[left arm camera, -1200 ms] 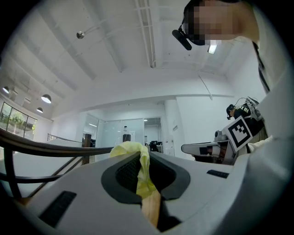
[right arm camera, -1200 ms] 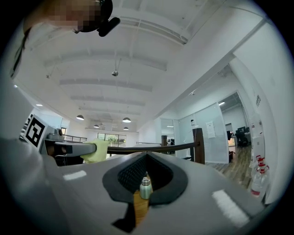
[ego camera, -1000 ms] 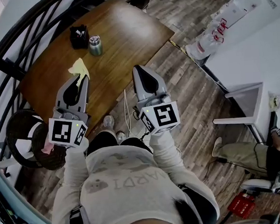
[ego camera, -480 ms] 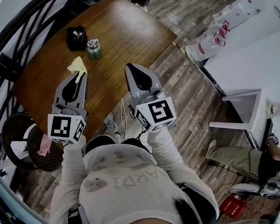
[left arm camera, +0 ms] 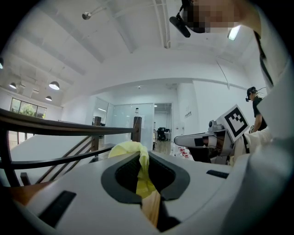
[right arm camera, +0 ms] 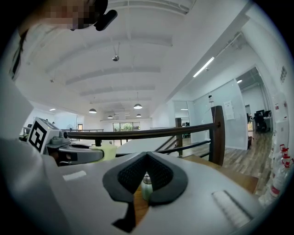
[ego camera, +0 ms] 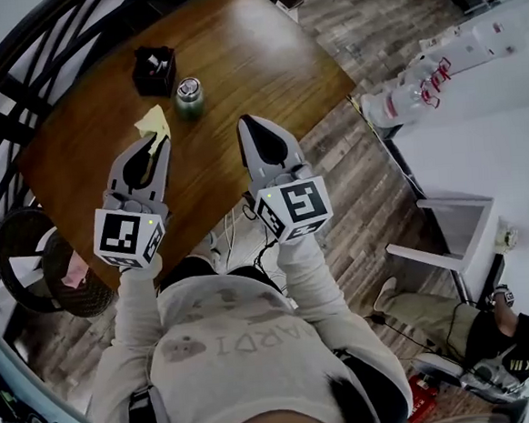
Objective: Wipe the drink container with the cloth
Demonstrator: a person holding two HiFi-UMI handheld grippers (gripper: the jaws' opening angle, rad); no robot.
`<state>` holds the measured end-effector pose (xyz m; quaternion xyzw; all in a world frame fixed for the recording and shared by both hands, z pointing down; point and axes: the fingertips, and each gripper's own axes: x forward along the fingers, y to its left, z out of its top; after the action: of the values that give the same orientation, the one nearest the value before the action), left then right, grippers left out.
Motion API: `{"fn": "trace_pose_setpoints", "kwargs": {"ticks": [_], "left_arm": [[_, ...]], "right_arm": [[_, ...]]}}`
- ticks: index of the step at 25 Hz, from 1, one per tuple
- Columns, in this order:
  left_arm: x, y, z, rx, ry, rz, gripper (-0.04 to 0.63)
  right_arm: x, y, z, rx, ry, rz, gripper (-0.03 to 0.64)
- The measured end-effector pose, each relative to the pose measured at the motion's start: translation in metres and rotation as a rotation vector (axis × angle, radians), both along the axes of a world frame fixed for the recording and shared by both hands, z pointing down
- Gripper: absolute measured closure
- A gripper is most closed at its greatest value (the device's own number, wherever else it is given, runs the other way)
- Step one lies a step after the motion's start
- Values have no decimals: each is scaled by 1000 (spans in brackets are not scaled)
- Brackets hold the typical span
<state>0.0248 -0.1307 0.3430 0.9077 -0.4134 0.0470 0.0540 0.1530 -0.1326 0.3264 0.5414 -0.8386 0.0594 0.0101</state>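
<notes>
A small green drink container with a metal lid stands on the brown wooden table. My left gripper is shut on a yellow cloth, held above the table just near-left of the container. In the left gripper view the yellow cloth bulges out over the shut tips of the left gripper. My right gripper is shut and empty, to the right of the container and short of it. In the right gripper view the container shows far off through the gap behind the right gripper tips.
A black box stands on the table just behind the container. A dark railing runs along the table's left side. A round wicker seat is at the left. Bottles and a white desk are on the right, where a person sits.
Both grippers have come forward over the table toward the container. The cloth has travelled with the left gripper and now sits closer to the container.
</notes>
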Motion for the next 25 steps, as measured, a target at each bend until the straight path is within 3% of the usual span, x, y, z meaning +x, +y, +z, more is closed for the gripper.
{"fn": "trace_pose_setpoints", "kwargs": {"ticks": [12, 25], "left_arm": [[-5, -53, 60, -104, -28, -5, 572], [-9, -86, 112, -188, -59, -3, 572]], "right_arm": [[-30, -72, 53, -110, 67, -110, 606], [-54, -130, 109, -225, 123, -149, 606]]}}
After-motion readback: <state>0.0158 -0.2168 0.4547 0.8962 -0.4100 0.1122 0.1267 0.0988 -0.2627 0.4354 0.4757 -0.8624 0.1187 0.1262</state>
